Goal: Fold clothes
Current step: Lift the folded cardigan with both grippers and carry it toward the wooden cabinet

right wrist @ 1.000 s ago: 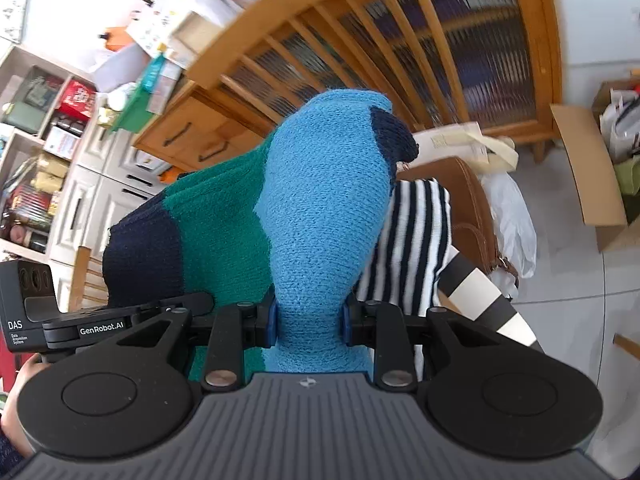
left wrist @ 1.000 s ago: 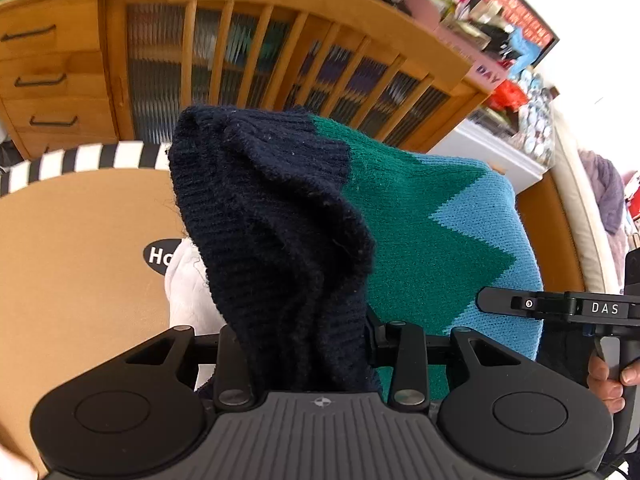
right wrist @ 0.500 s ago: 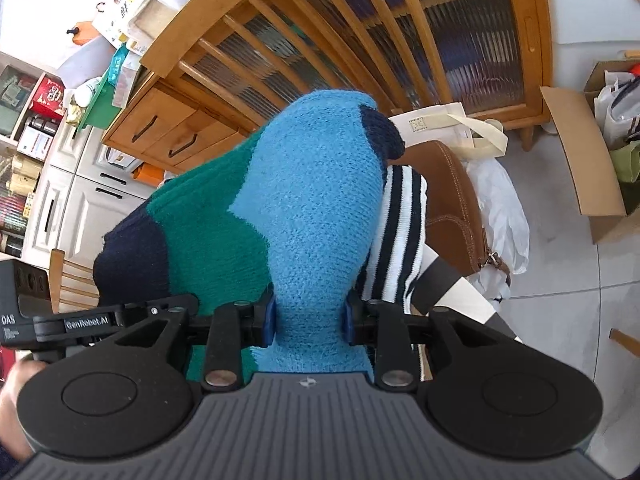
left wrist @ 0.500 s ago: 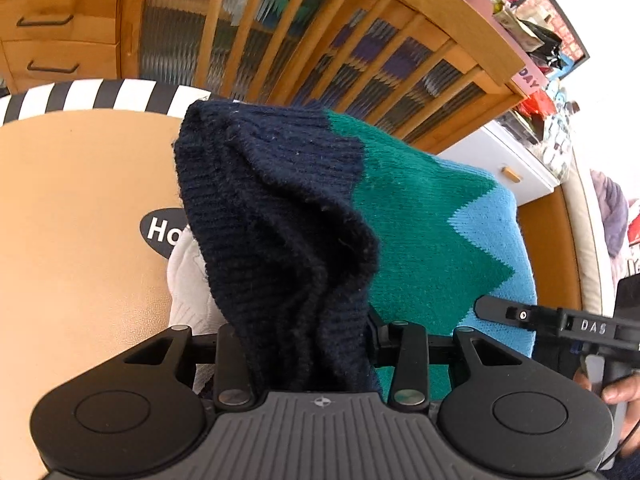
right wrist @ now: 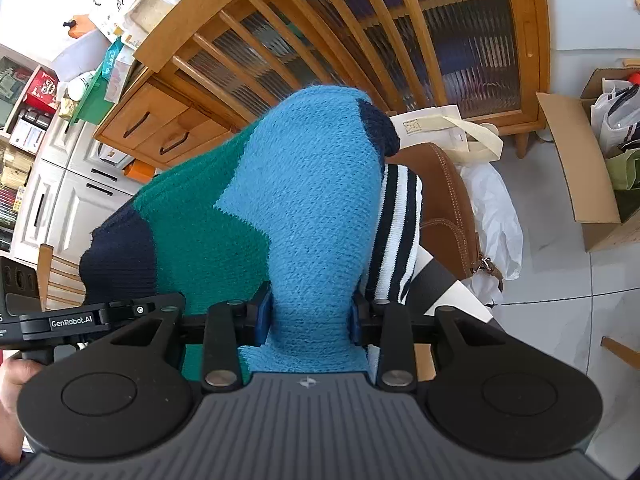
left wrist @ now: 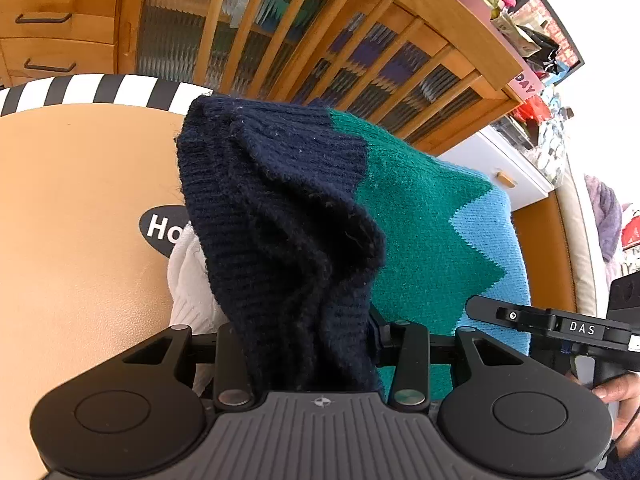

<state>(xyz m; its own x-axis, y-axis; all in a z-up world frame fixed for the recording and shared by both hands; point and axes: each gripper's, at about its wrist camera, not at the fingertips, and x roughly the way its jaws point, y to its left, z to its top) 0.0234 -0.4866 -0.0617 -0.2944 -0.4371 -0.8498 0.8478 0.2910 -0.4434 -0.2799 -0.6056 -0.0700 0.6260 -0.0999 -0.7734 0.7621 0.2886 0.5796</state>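
Both grippers' opening jaws still pinch the sweater bunched between them.

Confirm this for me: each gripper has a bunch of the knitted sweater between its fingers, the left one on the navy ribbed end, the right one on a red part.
One detail is wrong. The right gripper has light blue knit of the sweater between its fingers, not red; the right wrist view shows it. The left gripper is on the navy ribbed end.
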